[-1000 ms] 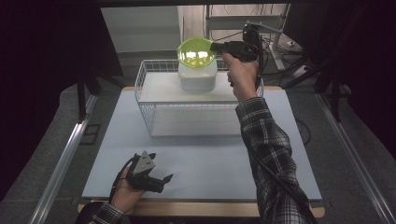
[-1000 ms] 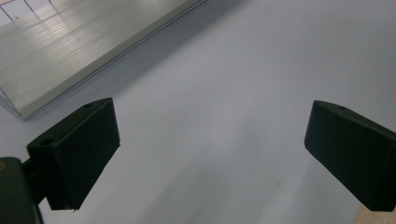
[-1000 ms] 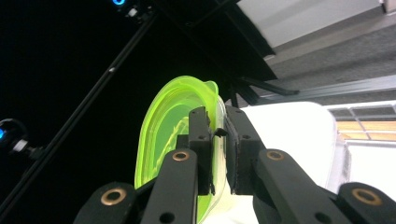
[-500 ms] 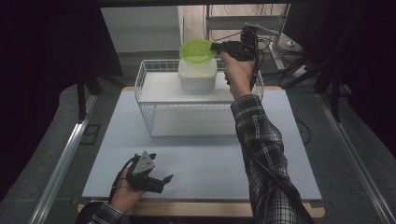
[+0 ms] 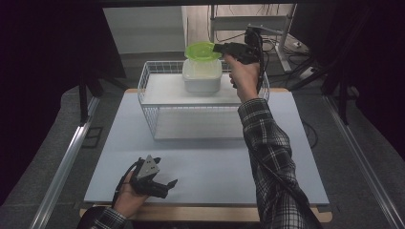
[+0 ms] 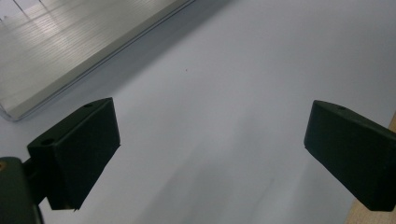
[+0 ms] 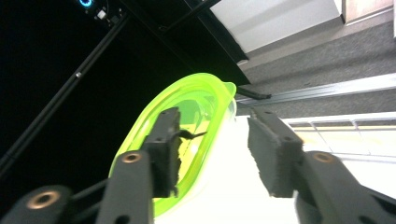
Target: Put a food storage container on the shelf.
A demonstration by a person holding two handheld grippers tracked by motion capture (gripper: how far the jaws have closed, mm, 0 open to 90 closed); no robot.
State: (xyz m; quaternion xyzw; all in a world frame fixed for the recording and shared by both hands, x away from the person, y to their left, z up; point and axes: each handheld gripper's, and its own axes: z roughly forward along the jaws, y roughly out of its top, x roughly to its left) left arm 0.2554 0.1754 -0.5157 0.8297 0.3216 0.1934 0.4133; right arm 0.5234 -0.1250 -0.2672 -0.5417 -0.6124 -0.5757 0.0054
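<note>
A bright green lid (image 5: 203, 49) lies on top of a white tub (image 5: 202, 76), which stands at the far side of a white wire basket (image 5: 148, 102). My right gripper (image 5: 217, 47) reaches in level from the right at the lid's rim. In the right gripper view the lid (image 7: 196, 100) sits behind the left jaw and the white tub (image 7: 224, 186) fills the gap. Its jaws (image 7: 215, 154) have just been opening and press on nothing. My left gripper (image 5: 169, 183) rests open near the table's front left, with bare table between its jaws (image 6: 210, 154).
The light grey table mat (image 5: 215, 167) stretches between the basket and the front edge. The basket's near wall (image 6: 56, 60) shows in the left gripper view. Shelving and cables (image 5: 282, 33) stand behind the table at the right. Metal rails (image 5: 67, 157) run along both sides.
The green lid was held tilted up towards the camera; it has come down flat onto the white tub. The right jaws have parted. The left gripper has not moved.
</note>
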